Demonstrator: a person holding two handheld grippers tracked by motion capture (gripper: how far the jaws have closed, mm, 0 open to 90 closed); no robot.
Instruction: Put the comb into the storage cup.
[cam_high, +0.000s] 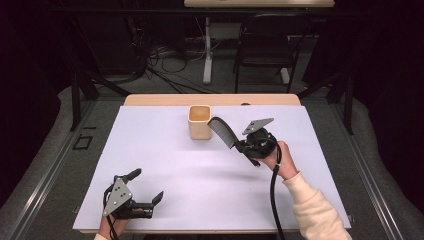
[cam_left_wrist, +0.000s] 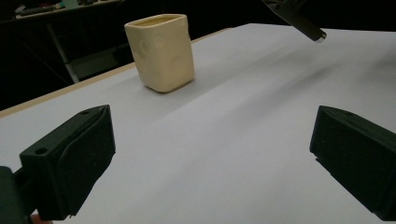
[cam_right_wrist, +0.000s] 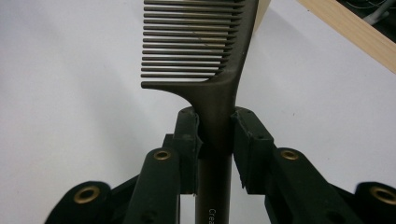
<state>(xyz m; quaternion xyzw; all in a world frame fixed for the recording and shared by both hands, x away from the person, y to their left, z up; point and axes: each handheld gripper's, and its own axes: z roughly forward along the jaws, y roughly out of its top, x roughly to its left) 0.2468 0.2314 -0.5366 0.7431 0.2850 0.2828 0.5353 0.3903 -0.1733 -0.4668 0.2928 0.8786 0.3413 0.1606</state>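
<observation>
Right gripper (cam_high: 239, 145) clamps dark comb (cam_high: 221, 131) by handle, held aloft just right of cream cup (cam_high: 199, 121) at far centre. Left gripper (cam_high: 145, 189) near left, jaws wide, holding nothing. We judge carry-to-cup step; next we need teeth tipped over cup mouth.

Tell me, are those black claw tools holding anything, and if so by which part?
The right gripper clamps a dark plastic comb by its handle, just below the teeth. The left gripper is open and holds nothing.

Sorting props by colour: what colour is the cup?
Pale cream-yellow cup, clearest in the left gripper view.
</observation>
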